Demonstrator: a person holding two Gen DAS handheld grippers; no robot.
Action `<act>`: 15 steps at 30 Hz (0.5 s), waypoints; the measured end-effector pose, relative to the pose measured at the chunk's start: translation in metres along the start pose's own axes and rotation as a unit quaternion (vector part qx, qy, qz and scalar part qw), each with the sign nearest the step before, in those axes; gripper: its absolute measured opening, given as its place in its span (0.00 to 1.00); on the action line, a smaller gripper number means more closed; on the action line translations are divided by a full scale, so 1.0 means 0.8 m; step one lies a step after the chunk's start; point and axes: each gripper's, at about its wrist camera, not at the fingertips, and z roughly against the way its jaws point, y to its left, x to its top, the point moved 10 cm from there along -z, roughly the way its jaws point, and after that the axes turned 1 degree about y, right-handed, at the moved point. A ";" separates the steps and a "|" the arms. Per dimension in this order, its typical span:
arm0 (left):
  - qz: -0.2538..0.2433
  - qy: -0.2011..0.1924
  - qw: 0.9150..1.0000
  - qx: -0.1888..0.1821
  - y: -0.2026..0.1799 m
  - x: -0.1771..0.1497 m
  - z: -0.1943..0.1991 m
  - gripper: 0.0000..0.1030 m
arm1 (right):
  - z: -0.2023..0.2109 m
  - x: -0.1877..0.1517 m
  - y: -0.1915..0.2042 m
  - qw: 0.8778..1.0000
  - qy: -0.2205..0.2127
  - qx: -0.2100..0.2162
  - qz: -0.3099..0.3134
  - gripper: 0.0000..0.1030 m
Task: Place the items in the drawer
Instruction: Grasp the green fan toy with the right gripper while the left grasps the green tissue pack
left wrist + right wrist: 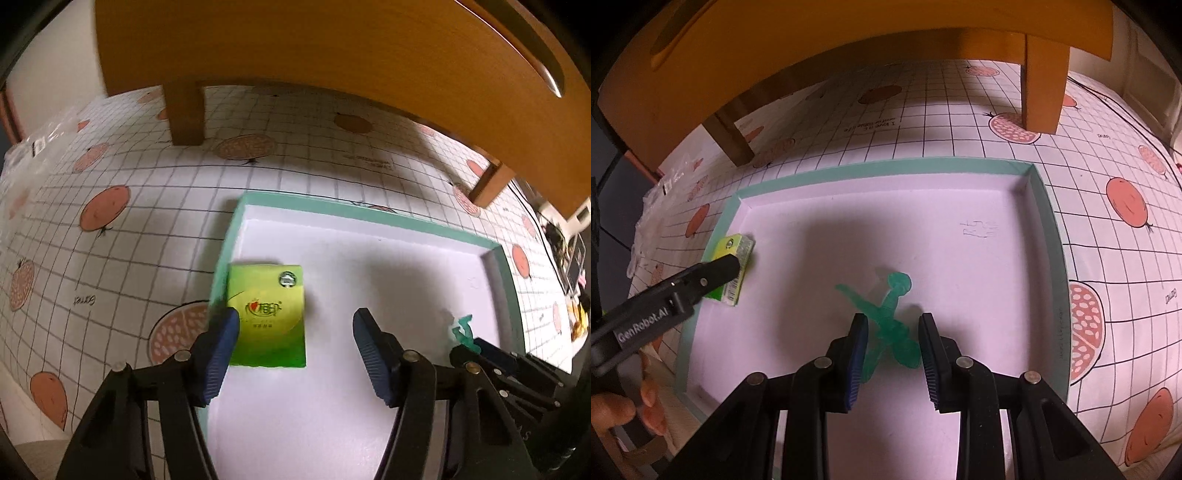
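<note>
A shallow drawer with a teal rim (332,206) (886,168) and a white floor lies on the patterned cloth. A green packet (271,314) (737,266) lies flat in its left corner. My left gripper (297,314) hangs open just above it, with the left pad over the packet's edge; one of its fingers (716,271) shows in the right wrist view. A green plastic figure (895,321) (461,328) sits between the pads of my right gripper (892,321), touching both and seemingly raised a little off the floor on the drawer's right side.
A wooden cabinet (332,44) overhangs the far side on legs (186,114) (1043,88), with a metal handle (550,70). The checked fruit-print cloth (110,221) surrounds the drawer. A clear plastic bag (661,192) lies far left. A hand (613,410) holds the left gripper.
</note>
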 end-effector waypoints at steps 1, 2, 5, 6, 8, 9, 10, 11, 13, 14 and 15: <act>-0.010 -0.001 1.000 -0.006 -0.007 0.000 0.000 0.63 | 0.000 0.000 0.000 1.000 0.000 0.001 -0.002 0.29; -0.017 -0.002 1.000 -0.012 -0.013 0.000 0.000 0.63 | -0.001 0.001 0.000 1.000 -0.001 0.001 -0.003 0.29; -0.032 -0.008 0.999 -0.008 -0.019 0.001 0.003 0.63 | -0.001 0.001 0.001 1.000 -0.002 0.000 -0.002 0.29; -0.031 -0.010 0.999 -0.005 -0.018 0.003 0.005 0.63 | -0.001 0.000 0.001 1.000 -0.002 0.000 -0.001 0.29; -0.017 -0.016 1.000 -0.002 -0.011 0.007 0.009 0.63 | -0.001 0.000 0.000 1.000 -0.003 0.000 0.000 0.29; -0.009 -0.017 1.000 -0.001 -0.006 0.008 0.010 0.63 | -0.001 0.000 0.000 1.000 -0.003 0.000 0.000 0.29; 0.003 -0.012 1.000 -0.001 -0.001 0.008 0.008 0.63 | -0.002 0.000 0.000 1.000 -0.003 0.000 0.000 0.29; 0.013 -0.007 1.000 -0.002 0.003 0.005 0.005 0.63 | -0.002 0.000 0.000 1.000 -0.003 0.000 0.000 0.29; 0.034 0.007 0.999 -0.008 0.012 -0.001 -0.003 0.63 | -0.002 0.000 0.000 1.000 -0.003 0.000 0.001 0.29; 0.040 0.011 0.999 -0.011 0.014 -0.004 -0.004 0.63 | -0.002 0.000 0.000 1.000 -0.003 0.000 0.001 0.29; 0.041 0.008 0.999 -0.013 0.013 -0.003 -0.004 0.63 | -0.002 0.000 0.000 1.000 -0.004 0.000 0.001 0.29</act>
